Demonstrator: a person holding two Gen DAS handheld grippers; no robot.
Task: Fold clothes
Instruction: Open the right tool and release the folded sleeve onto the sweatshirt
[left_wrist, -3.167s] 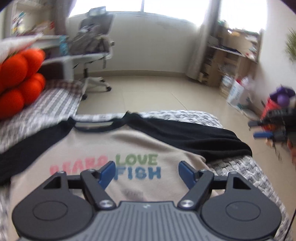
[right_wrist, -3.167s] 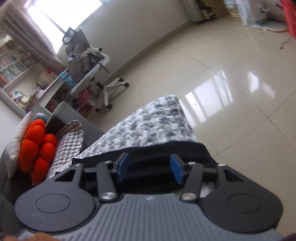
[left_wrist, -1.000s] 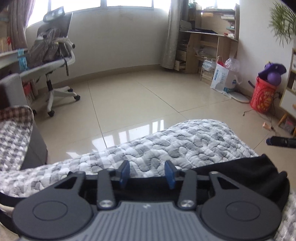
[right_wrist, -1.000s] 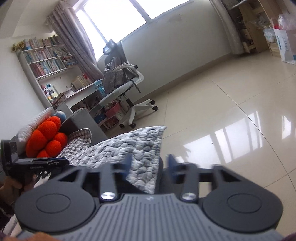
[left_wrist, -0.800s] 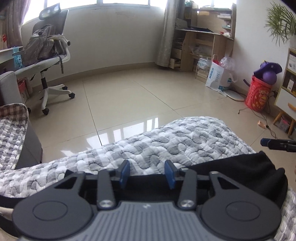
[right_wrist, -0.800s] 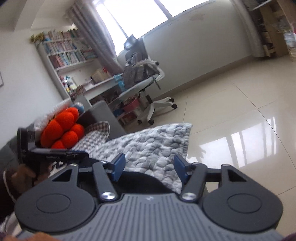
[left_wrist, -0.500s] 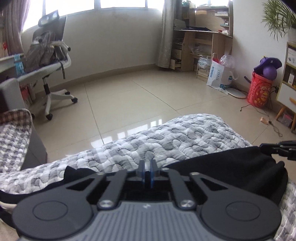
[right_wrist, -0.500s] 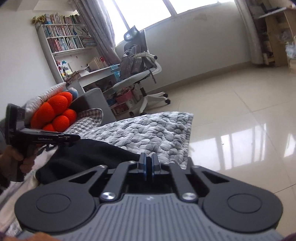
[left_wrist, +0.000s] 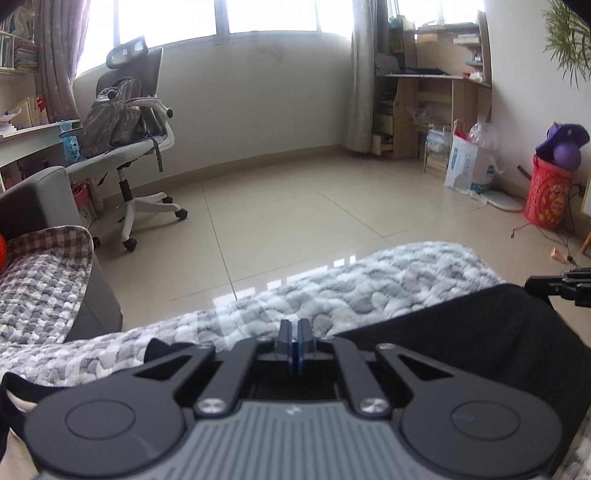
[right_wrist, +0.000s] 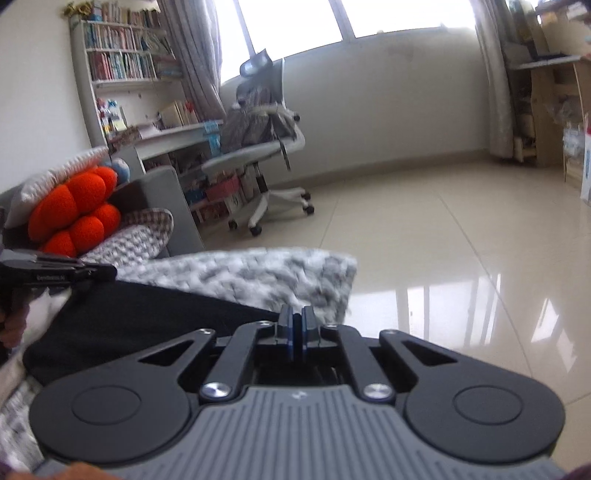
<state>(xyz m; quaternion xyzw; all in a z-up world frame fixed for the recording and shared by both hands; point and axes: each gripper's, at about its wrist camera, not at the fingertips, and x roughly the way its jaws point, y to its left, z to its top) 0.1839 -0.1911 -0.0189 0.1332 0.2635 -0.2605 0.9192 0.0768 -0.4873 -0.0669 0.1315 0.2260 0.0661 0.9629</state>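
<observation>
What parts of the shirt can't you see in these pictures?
- Left wrist view: the left gripper body covers the black sleeve where its jaws meet, so the pinch itself is hidden.
- Right wrist view: the right gripper hides the cloth at its jaws likewise.
- Both views: the shirt's printed front is out of sight, below the frames.

A home: a lived-in study-cum-sitting room. Evidence: a bookshelf (right_wrist: 122, 55) packed with books above a white desk (right_wrist: 173, 136); a mesh office chair (left_wrist: 125, 122) draped with a bag; a grey sofa (right_wrist: 162, 192) carrying an orange cushion (right_wrist: 74, 210) and a quilted grey throw (left_wrist: 332, 288); curtained windows (left_wrist: 266, 14); glossy beige floor tiles (left_wrist: 295, 206); wooden shelving (left_wrist: 436, 110) with household clutter.
</observation>
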